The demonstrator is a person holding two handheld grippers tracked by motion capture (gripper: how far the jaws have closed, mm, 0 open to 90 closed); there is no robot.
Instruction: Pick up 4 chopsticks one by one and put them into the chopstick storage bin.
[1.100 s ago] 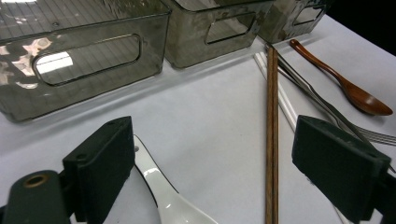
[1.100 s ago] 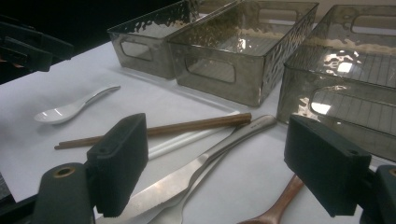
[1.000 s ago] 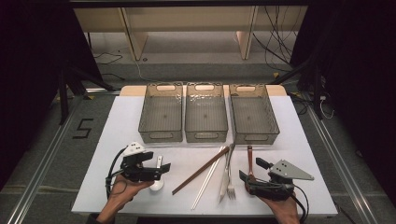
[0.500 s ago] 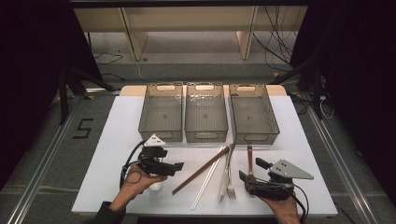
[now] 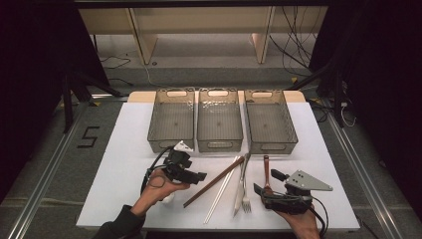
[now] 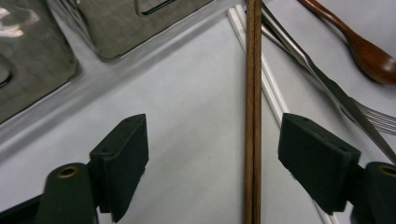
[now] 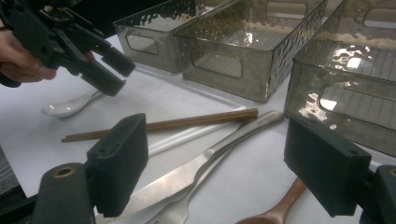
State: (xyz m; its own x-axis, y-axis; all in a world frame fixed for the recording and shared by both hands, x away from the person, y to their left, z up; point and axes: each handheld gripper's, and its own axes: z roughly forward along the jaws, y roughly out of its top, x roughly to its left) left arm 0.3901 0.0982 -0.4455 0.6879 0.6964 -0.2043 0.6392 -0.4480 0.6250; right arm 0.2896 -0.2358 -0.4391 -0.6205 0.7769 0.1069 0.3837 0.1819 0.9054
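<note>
A pair of brown wooden chopsticks [image 5: 215, 180] [image 6: 252, 116] [image 7: 177, 123] lies slanted on the white table. My left gripper [image 5: 196, 175] [image 6: 212, 140] [image 7: 114, 72] hovers at their left. Its jaws are open and have just been closing a little. The chopsticks run between them, nearer the right jaw, and neither pad touches them. White chopsticks [image 5: 221, 195] [image 6: 271, 84], a knife [image 5: 240, 186] [image 7: 187, 175], a fork [image 5: 246, 199] and a wooden spoon [image 5: 266, 172] [image 6: 369, 51] lie alongside. My right gripper [image 5: 267, 182] [image 7: 219, 149] rests open near the spoon's bowl, with nothing held.
Three grey see-through trays [image 5: 169, 144] [image 5: 219, 144] [image 5: 272, 146] stand in a row behind the cutlery. A white ceramic spoon [image 5: 168, 197] [image 7: 65, 108] lies under my left hand. The table's front edge [image 5: 214, 226] runs close below both hands.
My left gripper has moved right, away from the white spoon and up to the brown chopsticks. The right gripper has stayed in place.
</note>
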